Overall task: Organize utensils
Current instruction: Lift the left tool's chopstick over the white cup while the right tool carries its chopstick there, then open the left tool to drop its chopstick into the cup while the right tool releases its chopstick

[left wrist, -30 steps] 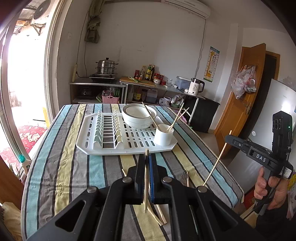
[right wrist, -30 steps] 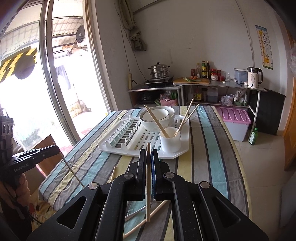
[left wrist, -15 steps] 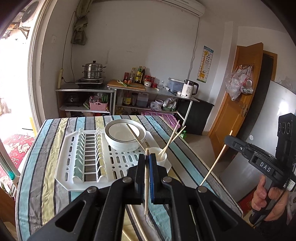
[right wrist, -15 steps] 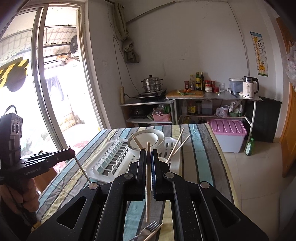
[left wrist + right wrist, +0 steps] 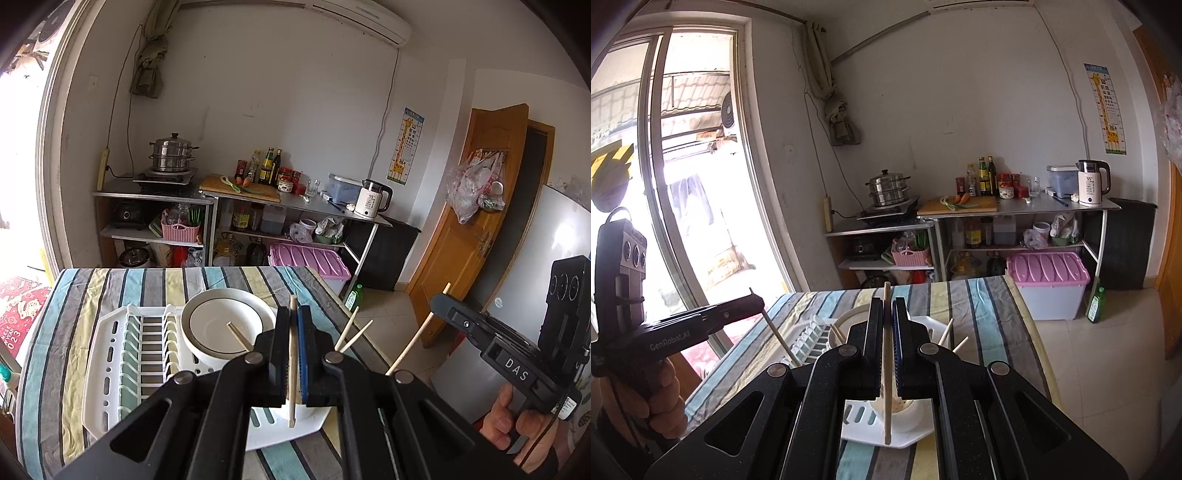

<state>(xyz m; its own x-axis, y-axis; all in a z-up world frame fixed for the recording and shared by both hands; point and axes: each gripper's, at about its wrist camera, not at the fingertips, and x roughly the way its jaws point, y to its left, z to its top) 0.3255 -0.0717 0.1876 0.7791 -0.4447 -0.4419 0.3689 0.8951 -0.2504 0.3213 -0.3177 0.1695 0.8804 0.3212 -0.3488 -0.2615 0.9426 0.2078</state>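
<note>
White drying rack [image 5: 122,354] on striped tabletop [image 5: 74,295] carries a bowl [image 5: 221,325] and a cup [image 5: 905,417] holding chopsticks [image 5: 351,334]; each gripper's jaws clamp one chopstick [image 5: 292,362].

Left gripper [image 5: 293,325] clamps a chopstick [image 5: 292,363] upright over white cup [image 5: 308,412] at drying rack's [image 5: 110,354] right corner; bowl [image 5: 225,325] on rack. Right gripper [image 5: 441,301] off the striped table's [image 5: 74,295] right edge, pinching another chopstick [image 5: 415,338].
</note>
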